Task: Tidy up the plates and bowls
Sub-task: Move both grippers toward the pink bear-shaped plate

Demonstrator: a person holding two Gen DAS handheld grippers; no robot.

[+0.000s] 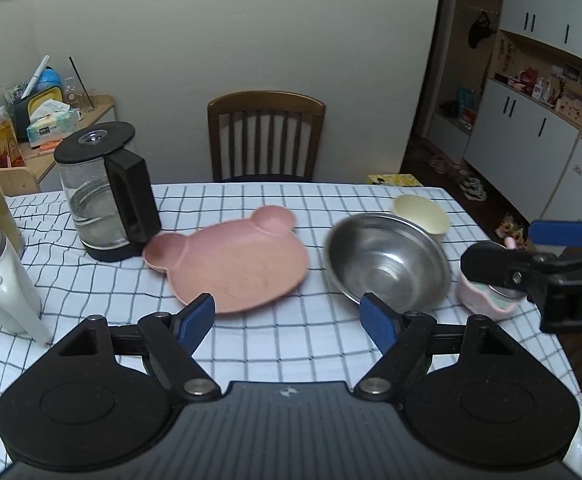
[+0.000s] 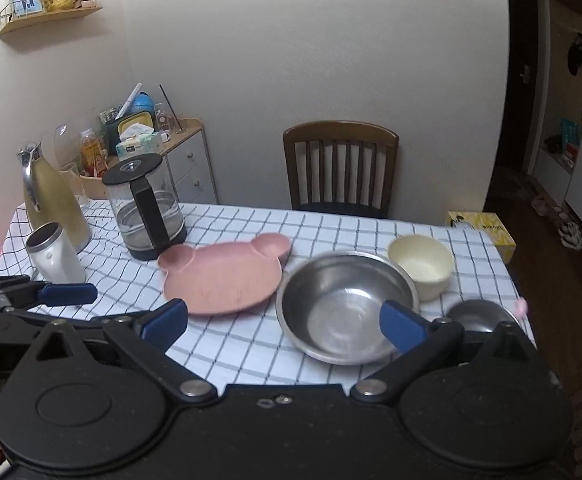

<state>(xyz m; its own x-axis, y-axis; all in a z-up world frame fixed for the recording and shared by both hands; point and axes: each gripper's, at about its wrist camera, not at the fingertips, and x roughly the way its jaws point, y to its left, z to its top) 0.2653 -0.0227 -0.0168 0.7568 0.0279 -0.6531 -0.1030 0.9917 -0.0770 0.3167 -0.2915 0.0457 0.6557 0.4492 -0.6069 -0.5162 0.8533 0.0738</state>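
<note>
Both grippers hover tilted down over the near edge of the checked tablecloth (image 1: pixel 299 332). The left gripper (image 1: pixel 287 320) has its blue-padded jaws spread wide with nothing between them; the right gripper (image 2: pixel 285 322) gapes wider still, also holding nothing. Ahead lie a matte pink bear-shaped plate (image 1: pixel 231 264), a shiny round steel bowl (image 2: pixel 345 306) just to its right, a smooth cream bowl (image 2: pixel 421 266) behind that, and a small steel bowl (image 2: pixel 479 316) near the table's right edge. A glass kettle (image 1: pixel 105 196) stands to the left.
</note>
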